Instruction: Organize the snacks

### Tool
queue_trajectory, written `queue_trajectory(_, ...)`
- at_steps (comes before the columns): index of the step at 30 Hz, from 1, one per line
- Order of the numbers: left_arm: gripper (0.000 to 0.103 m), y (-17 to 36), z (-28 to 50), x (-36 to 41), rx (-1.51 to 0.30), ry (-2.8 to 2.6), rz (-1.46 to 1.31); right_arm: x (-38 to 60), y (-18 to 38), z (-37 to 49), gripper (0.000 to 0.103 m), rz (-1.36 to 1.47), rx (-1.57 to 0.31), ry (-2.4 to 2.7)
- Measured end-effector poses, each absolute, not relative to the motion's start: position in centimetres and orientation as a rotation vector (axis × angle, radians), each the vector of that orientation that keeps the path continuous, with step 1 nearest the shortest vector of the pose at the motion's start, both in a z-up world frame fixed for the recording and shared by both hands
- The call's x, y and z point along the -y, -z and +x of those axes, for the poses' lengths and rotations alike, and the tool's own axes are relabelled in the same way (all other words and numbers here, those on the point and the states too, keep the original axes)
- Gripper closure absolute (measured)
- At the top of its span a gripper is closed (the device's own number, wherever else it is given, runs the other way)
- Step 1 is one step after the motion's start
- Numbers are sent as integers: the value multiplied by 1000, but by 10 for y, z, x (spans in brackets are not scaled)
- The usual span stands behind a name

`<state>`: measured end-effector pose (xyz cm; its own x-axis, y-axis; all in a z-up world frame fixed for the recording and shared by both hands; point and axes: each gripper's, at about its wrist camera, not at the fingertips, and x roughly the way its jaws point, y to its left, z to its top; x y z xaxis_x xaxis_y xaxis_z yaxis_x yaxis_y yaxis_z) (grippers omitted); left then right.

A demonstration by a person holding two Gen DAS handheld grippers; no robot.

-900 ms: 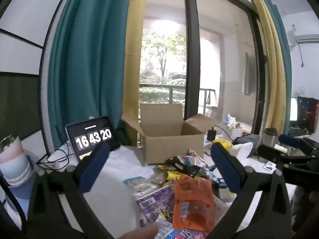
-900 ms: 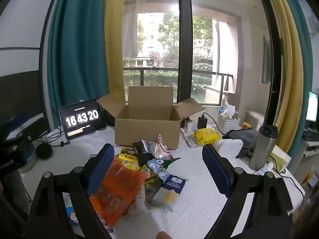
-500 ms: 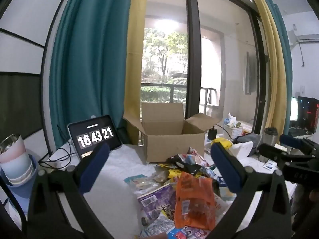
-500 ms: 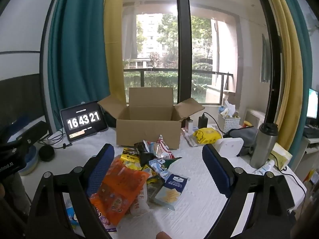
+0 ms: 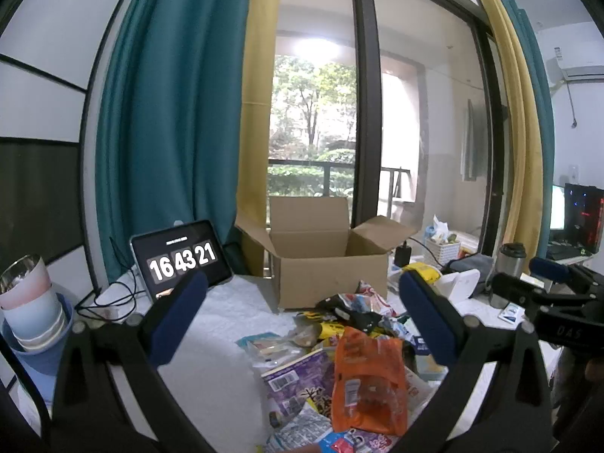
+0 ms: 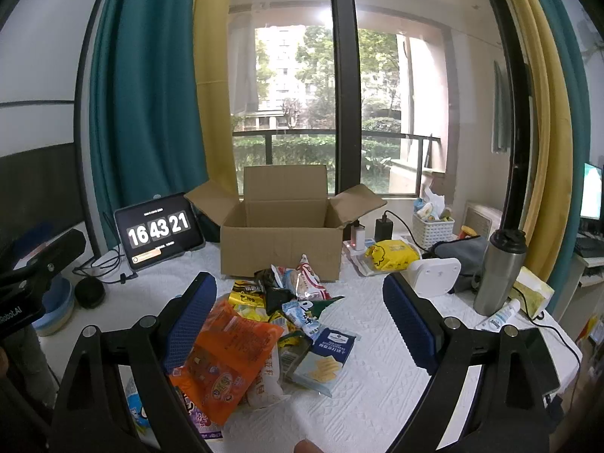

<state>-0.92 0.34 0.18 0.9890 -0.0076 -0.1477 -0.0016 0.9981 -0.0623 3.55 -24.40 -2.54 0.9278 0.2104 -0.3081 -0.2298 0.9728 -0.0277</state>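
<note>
Nearest the viewer, the left gripper [image 5: 302,315] and right gripper [image 6: 300,311] hover above a white table [image 6: 377,396], jaws spread wide and holding nothing, probably poised to choose a first packet. Just beyond, at twelve o'clock, lies the snack pile [image 6: 279,317], an orange bag [image 6: 222,355] at its near left and a blue cracker packet [image 6: 324,355] at its right. Behind the pile stands an empty cardboard box [image 6: 281,243], flaps folded out, presumably to receive the snacks. At ten o'clock a tablet clock [image 6: 158,232] faces forward. Packets under the orange bag are mostly covered, and their labels are unreadable.
</note>
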Motion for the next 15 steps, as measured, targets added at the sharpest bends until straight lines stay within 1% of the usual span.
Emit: queue_trajectory(15, 0, -4, -11, -7, -149, 5, -63, 243, 24, 32, 11, -52, -303, -219)
